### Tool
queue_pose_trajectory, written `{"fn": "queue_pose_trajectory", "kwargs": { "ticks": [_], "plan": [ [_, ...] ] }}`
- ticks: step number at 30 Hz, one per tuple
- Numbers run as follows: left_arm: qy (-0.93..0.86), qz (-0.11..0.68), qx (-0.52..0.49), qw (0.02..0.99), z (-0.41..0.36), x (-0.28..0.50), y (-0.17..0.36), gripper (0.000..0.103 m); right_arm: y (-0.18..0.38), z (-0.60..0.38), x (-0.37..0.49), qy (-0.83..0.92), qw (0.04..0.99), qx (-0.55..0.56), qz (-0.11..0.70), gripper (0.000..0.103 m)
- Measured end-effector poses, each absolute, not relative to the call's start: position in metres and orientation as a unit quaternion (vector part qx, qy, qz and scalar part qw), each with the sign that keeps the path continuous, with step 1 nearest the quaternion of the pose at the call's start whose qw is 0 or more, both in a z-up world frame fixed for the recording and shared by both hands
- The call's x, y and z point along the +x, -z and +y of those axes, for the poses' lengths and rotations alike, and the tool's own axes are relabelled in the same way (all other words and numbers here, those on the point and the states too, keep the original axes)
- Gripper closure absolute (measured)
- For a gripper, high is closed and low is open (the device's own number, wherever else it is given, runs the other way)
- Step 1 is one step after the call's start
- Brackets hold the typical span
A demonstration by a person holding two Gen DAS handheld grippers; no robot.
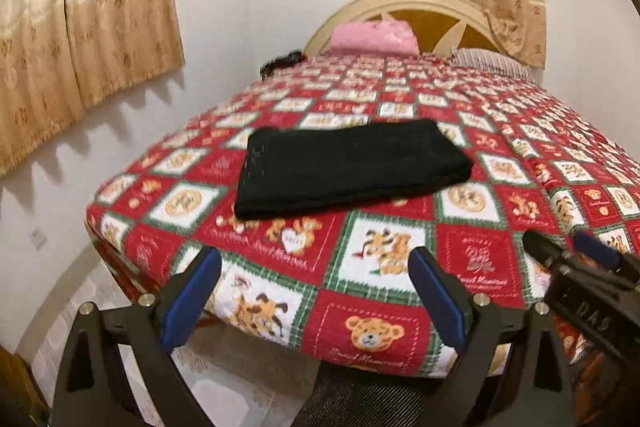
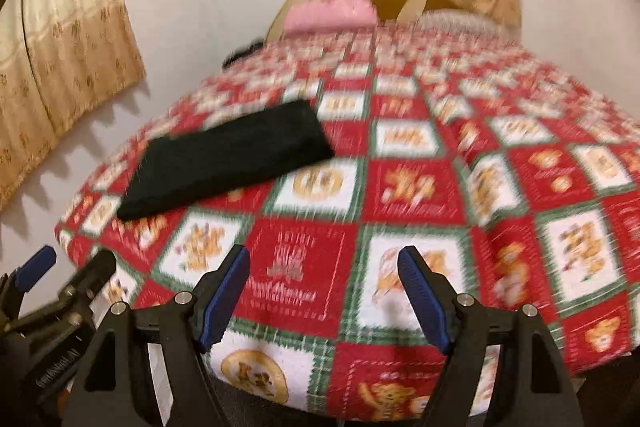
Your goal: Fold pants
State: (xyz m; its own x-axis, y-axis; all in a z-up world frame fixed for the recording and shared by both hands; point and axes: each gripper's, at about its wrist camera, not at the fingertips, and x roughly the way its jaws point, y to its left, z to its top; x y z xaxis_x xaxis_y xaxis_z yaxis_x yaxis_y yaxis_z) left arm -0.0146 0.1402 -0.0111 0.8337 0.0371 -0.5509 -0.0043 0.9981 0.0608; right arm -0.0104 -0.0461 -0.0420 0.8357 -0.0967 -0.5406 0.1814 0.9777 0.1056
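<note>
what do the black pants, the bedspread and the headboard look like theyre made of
Black pants: soft matte fabric, perhaps knit; no sheen, thick rounded fold edges.
Bedspread: printed, slightly fuzzy fabric, maybe fleece or flannel; the teddy-bear squares have soft, fuzzy outlines.
Headboard: likely cream-painted wood framing brown panels; smooth curved rim, though the material is not certain.

Matt black cloth pants [image 1: 348, 169], woven printed bedspread [image 1: 400, 267]
</note>
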Motion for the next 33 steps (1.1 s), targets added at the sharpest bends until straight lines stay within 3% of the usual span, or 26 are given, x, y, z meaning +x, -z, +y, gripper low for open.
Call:
{"fn": "queue_pose_trajectory", "kwargs": {
  "ticks": [8, 33],
  "plan": [
    [-0.016, 0.239, 0.03, 0.97, 0.131, -0.036, -0.013, 0.002, 0.008, -0.034, -0.048, 0.084, 0.981, 0.029, 0.171, 0.024],
    [-0.031, 0.244, 0.024, 0.969, 0.13, -0.042, -0.017, 0.002, 0.01, -0.037, -0.053, 0.085, 0.98, 0.041, 0.178, 0.024]
  ]
}}
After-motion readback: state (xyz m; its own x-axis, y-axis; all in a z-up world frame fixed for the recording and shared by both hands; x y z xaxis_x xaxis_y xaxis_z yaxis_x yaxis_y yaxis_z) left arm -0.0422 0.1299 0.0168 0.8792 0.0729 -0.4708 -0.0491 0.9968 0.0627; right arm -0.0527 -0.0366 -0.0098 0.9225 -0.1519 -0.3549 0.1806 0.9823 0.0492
